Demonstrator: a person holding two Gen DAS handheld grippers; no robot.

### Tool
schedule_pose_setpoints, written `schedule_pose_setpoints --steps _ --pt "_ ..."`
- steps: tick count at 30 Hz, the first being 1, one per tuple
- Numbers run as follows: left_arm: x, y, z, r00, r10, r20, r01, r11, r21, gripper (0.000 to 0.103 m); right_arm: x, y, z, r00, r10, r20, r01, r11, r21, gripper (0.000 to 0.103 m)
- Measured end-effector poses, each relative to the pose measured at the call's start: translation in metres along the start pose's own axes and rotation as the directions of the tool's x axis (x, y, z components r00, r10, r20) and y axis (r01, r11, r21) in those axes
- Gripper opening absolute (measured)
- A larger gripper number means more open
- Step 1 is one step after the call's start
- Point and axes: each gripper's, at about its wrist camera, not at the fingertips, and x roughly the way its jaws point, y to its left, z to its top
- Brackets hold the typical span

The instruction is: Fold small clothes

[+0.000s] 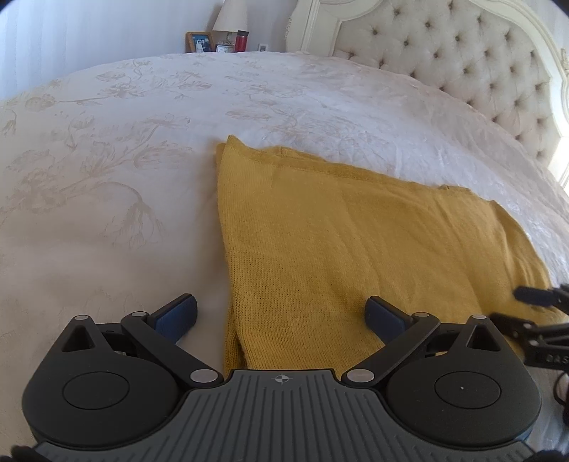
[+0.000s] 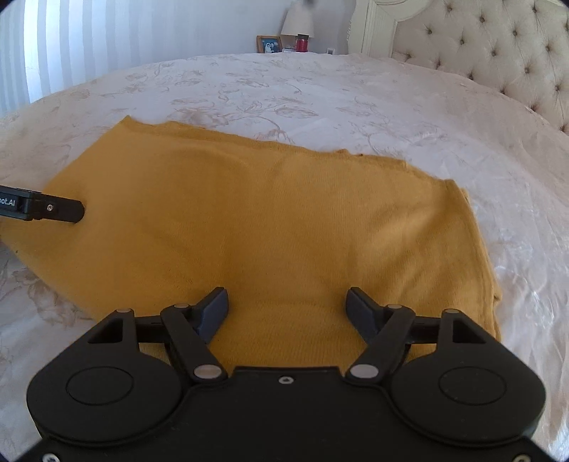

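- the left gripper (image 1: 281,314) has its jaws spread wide and holds nothing; it sits low over the near left edge of the yellow knit garment (image 1: 355,241), one blue pad (image 1: 177,312) over bare bedspread and the other over the cloth.
- the right gripper (image 2: 286,309) is likewise parted and empty, poised over the near edge of the same garment (image 2: 266,220) toward its right side.
- the garment lies flat on the white flowered bedspread (image 1: 106,160), already doubled by the look of the layered edge at its left side, though how many layers there are is hard to tell.
- risk one: a jaw that straddles the edge may catch only the top layer, or pinch the bedspread along with the knit; the lift would then pull the bedding up or let the layers slide apart.
- risk two: the knit looks loose and stretchy, so a pinch near a corner may sag and drag, and the fold would land crooked.
- risk three: the two grippers are close together near the front edge; part of each shows in the other's view. if they move at unequal pace, the cloth between them may bunch or twist.
- farther off, the tufted headboard (image 1: 462,46) and the nightstand things, a lamp (image 1: 231,16), a photo frame (image 1: 199,42) and a red bottle (image 1: 242,41), are well apart and pose no trouble.
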Motion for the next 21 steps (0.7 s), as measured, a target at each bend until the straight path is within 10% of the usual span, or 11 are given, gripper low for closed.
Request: schedule_pose_setpoints --steps 21 --pt "0.003 0.001 -0.004 1.0 0.001 0.014 -0.001 1.0 -0.014 0.102 0.067 -0.029 0.066 0.995 -0.099 0.022 0.094 0.979 0.179 0.094"
